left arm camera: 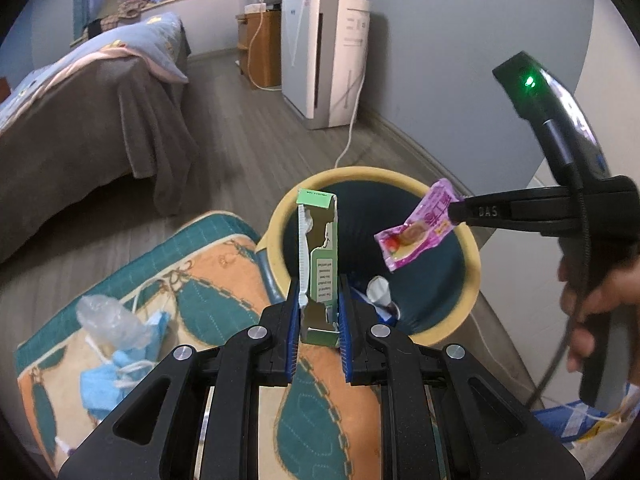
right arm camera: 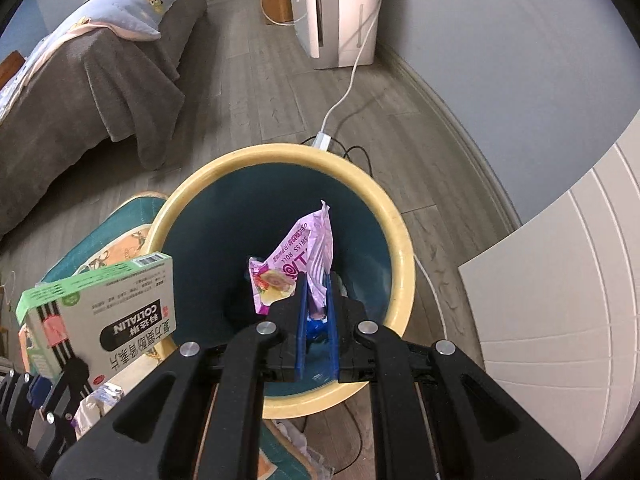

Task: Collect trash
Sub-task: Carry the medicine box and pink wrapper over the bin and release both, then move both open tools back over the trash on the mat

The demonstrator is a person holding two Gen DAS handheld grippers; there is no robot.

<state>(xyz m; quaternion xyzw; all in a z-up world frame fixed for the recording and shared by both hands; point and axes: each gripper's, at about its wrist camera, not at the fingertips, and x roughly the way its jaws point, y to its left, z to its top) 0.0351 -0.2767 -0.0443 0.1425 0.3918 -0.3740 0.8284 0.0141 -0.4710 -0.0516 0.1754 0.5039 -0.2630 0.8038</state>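
Both hand-held grippers carry trash over the bin. Left gripper [left arm camera: 319, 312] has its blue pads clamped on the lower end of a torn green-and-white medicine box [left arm camera: 318, 256], which stands upright between the fingers and rises straight ahead of them. Just beyond the box, ahead and slightly to the right of this gripper, sits the yellow-rimmed bin [left arm camera: 472, 264] with its dark teal inside; some white trash lies at its bottom. To the gripper's left, on a patterned cushion [left arm camera: 216, 280], lie a crumpled clear plastic bag [left arm camera: 108, 318] and a blue face mask [left arm camera: 104, 384].

Right gripper [right arm camera: 316, 316] is pinched together on one end of a pink snack wrapper [right arm camera: 296, 264], which sticks out ahead of the fingertips. The open mouth of the bin lies directly below and ahead of this gripper, so the wrapper hangs over the bin's inside. A hand [left arm camera: 600, 300] grips the right gripper's handle, seen from the left wrist view.
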